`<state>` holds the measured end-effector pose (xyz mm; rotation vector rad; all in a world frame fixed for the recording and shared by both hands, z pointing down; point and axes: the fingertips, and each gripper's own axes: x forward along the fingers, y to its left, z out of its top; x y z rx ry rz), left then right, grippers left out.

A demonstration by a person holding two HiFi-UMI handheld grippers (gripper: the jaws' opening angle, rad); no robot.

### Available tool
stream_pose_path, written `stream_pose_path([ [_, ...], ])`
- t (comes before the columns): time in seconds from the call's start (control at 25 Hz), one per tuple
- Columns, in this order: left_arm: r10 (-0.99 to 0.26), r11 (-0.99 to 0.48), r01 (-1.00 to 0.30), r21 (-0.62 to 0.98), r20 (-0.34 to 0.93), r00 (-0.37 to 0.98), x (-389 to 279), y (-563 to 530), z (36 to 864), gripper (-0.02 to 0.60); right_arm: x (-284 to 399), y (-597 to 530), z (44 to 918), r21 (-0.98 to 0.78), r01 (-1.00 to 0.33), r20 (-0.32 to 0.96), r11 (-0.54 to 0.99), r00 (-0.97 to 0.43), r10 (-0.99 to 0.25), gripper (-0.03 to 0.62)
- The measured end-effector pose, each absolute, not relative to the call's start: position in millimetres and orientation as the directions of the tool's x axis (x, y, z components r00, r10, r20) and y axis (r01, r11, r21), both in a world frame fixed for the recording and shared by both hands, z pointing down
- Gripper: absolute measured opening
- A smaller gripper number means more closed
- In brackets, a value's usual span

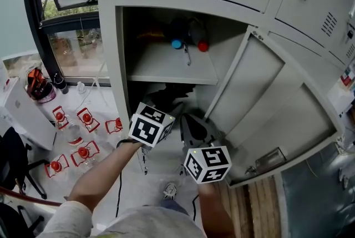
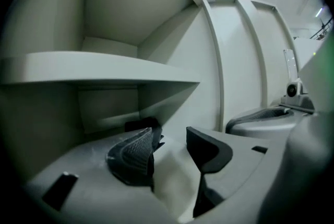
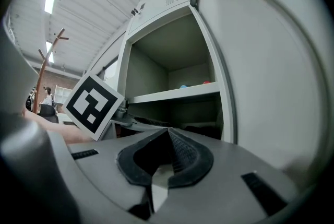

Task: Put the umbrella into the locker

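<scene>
1. Nearest the person, the right tongs [image 3: 168, 137] are pressed shut, pad on pad, with nothing between them; they sit level just in front of the open locker [image 1: 118, 65]
2. To their left and a little farther in, the left tongs [image 2: 172, 137] stand partly apart and empty, pointing under the shelf [image 1: 169, 67] into the lower compartment
3. Just beyond them a dark crumpled shape, most likely the umbrella [image 1: 166, 94], lies in that lower compartment, free of both tongs
4. Farther back, on the shelf, dark things sit with a blue cap [image 1: 176, 44] and a red cap [image 1: 203, 46]
5. The door [image 1: 260, 98] hangs wide open to the right
6. The placing looks done and the letting-go stage is in hand; the next move calls for drawing the left tongs straight back without snagging the fabric, then checking that nothing overhangs the sill
</scene>
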<state>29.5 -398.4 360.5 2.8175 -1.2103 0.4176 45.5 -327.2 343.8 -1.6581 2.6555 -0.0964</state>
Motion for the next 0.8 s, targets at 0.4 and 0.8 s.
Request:
stream_pose_path([
  [0.4,-0.750,-0.646,-0.763,0.011,0.172,0.638,2.9,-378.2,360.5,0.122,38.2,-320.2,339.5,-0.040,-0.900,0.012,0.434,-0.434,-0.901,0.003],
  [0.8,-0.789,-0.610,-0.792,0.024,0.070,0.610,-22.3,-356.0,347.3,0.060,30.8,-315.2,338.7,-0.017,-0.893,0.021,0.450,-0.451,-0.892,0.003],
])
